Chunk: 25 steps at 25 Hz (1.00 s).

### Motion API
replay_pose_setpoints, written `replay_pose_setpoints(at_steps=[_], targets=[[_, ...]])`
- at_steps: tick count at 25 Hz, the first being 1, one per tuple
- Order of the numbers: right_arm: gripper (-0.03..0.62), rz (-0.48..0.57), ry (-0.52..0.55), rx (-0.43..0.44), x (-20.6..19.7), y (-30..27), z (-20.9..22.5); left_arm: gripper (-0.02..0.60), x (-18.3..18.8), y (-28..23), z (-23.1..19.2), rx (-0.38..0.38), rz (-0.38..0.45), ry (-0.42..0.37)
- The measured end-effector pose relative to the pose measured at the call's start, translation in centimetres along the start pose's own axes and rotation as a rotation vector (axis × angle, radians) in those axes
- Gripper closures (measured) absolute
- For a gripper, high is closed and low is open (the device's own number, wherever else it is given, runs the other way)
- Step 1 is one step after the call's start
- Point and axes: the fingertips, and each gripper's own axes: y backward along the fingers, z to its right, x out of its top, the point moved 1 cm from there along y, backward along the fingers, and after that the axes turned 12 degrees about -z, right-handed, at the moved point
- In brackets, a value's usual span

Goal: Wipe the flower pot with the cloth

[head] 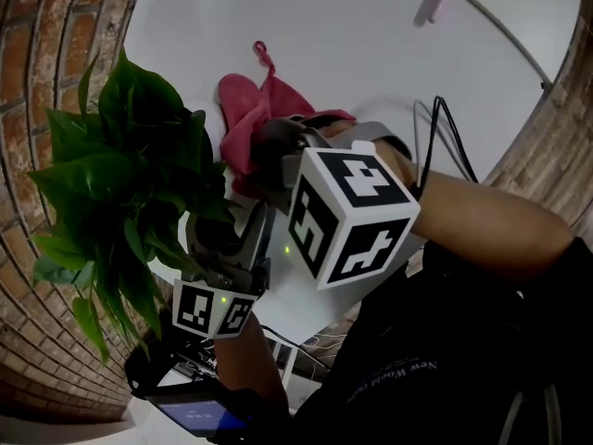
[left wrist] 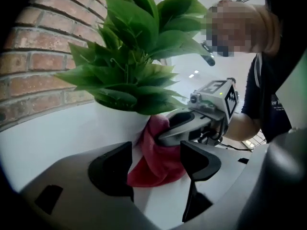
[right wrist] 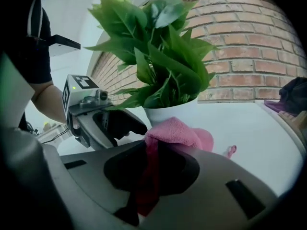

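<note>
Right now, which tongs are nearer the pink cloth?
Right. The right tongs are shut on the cloth; the left tongs are open, short of it, not touching.

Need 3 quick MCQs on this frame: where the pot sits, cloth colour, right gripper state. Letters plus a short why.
1. Where does the flower pot stand?
A. on the floor
B. on the white table, near the brick wall
C. on a shelf

2. What colour is the cloth?
A. blue
B. pink
C. yellow

3. What state is the right gripper in?
A. open, nothing between the jaws
B. shut on nothing
C. shut on the cloth

Key:
1 B: the flower pot rests on the white table with the brick wall behind it.
2 B: the cloth is pink in all three views.
3 C: the right gripper view shows the jaws closed with the cloth pinched between them.
</note>
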Motion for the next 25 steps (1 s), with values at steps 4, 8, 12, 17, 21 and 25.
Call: replay_pose_setpoints(at_steps=[4,8,12,17,21,25], targets=[[0.545,0.009,-0.043,-0.052,-0.2,1.8,2.0,0.261,-0.8,1.6,-2.1,0.017,0.011,0.051],[0.545,0.003,-0.060,-0.092,0.1,2.3,3.9,0.259,-1.9,4.4,-5.5,0.067,-0.047,-0.014],[0.545,0.006,-0.063,-0.127,0.9,2.4,5.7,0.259,-1.6,4.3,-5.9,0.081,-0.051,-0.026],[0.545,-0.012,-0.031,-0.139,1.2,1.9,6.8,0.255,-0.6,2.8,-5.1,0.084,-0.021,-0.002],[0.545,-0.026,-0.005,-0.118,1.4,0.7,5.6,0.246,0.1,1.8,-4.7,0.089,-0.001,0.012],[0.545,-0.025,-0.022,-0.115,0.8,1.1,4.5,0.244,0.8,1.0,-4.6,0.099,0.014,0.021]])
